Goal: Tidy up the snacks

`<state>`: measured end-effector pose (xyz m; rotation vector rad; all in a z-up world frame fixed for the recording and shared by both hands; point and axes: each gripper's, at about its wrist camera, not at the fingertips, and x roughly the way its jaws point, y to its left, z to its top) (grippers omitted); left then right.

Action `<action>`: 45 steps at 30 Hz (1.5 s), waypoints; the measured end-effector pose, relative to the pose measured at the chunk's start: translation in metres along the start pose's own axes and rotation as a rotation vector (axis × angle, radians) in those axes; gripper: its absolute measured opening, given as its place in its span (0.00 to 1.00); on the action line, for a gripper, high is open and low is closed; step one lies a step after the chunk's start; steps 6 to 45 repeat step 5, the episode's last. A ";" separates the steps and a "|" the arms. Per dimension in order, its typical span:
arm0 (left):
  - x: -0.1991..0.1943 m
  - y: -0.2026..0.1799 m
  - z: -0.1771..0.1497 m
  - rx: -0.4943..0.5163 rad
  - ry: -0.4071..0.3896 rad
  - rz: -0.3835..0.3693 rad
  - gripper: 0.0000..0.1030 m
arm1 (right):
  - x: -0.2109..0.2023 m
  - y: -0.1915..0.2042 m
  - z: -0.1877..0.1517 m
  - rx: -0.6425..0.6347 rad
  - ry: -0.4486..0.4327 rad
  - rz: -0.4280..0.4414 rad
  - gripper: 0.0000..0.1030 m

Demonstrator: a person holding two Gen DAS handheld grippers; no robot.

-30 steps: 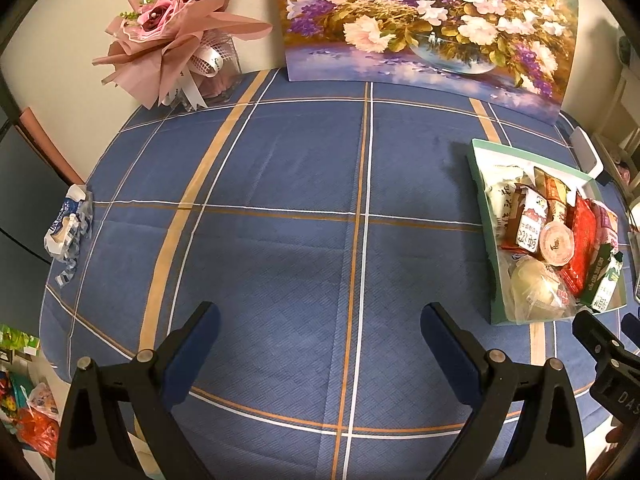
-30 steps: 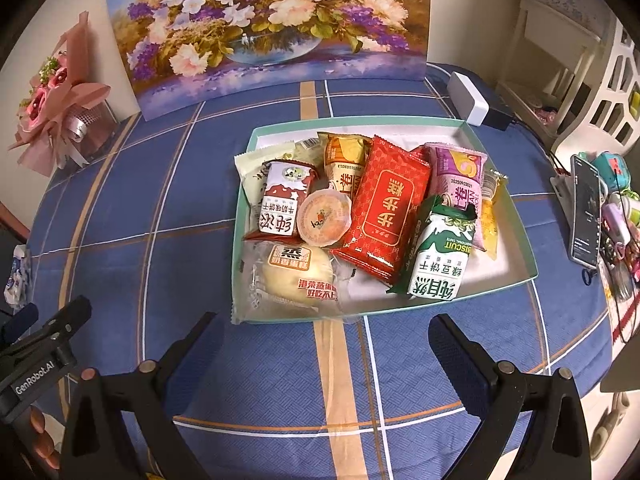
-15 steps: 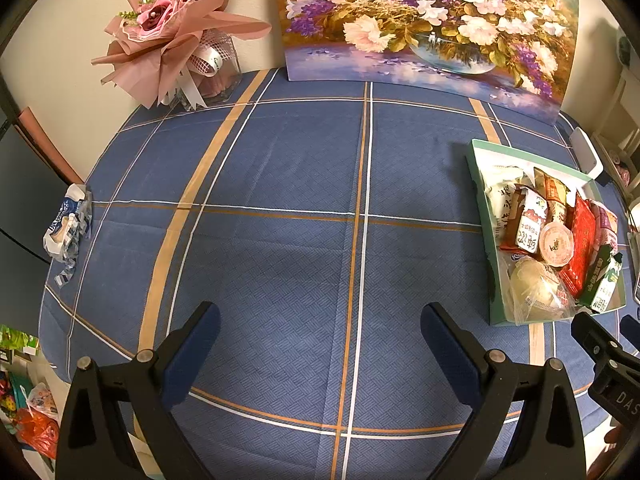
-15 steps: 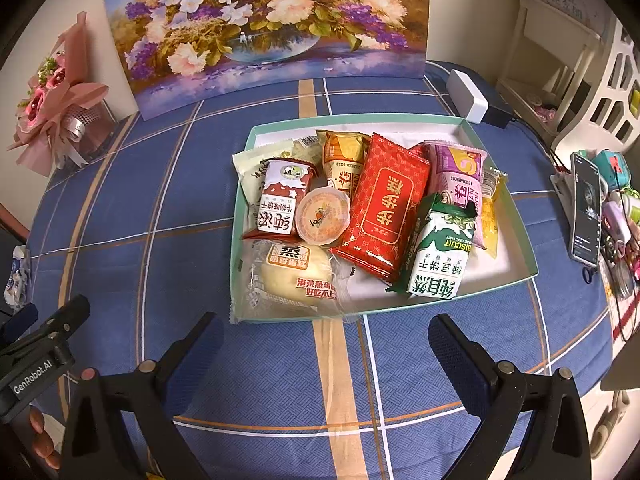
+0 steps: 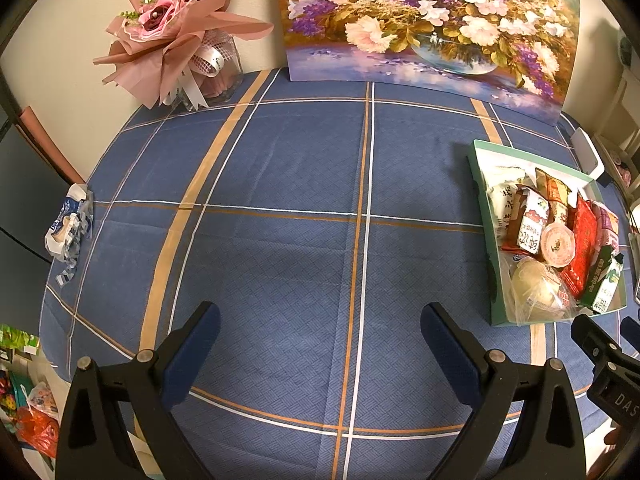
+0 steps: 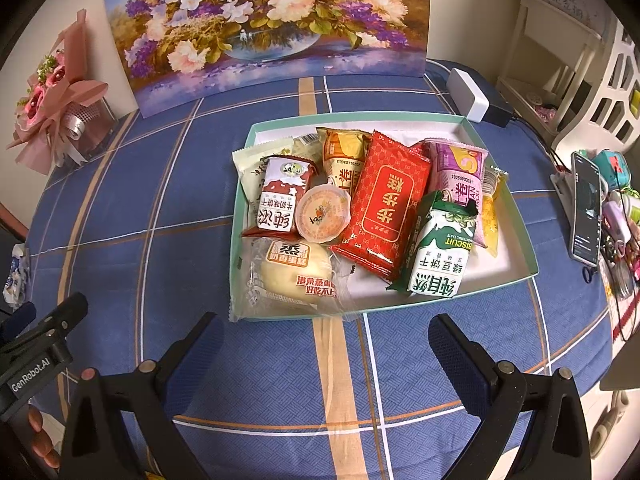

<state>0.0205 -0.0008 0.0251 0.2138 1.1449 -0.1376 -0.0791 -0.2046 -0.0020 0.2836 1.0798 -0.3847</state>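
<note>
Both the left claw (image 5: 320, 340) and right claw (image 6: 322, 344) hover spread wide and empty above the table (image 5: 280, 184), the snack tray (image 6: 524, 240) just ahead of the right one.

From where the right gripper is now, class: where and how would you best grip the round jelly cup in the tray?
Grip the jelly cup across its round rim, coming down from above: it lies lid-up on other packets with little room beside it.

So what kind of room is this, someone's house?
Probably a home, likely a living or dining room. The table wears a blue checked cloth, with a flower painting and a wrapped bouquet against the wall, and a phone among personal clutter at the side.
</note>
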 end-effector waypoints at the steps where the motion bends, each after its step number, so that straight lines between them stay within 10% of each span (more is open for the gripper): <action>1: -0.001 0.000 0.000 0.000 -0.007 -0.007 0.97 | 0.000 0.000 0.000 0.001 0.000 0.000 1.00; 45: -0.005 -0.003 0.000 0.007 -0.022 -0.032 0.97 | 0.001 0.000 -0.002 0.001 0.000 0.000 1.00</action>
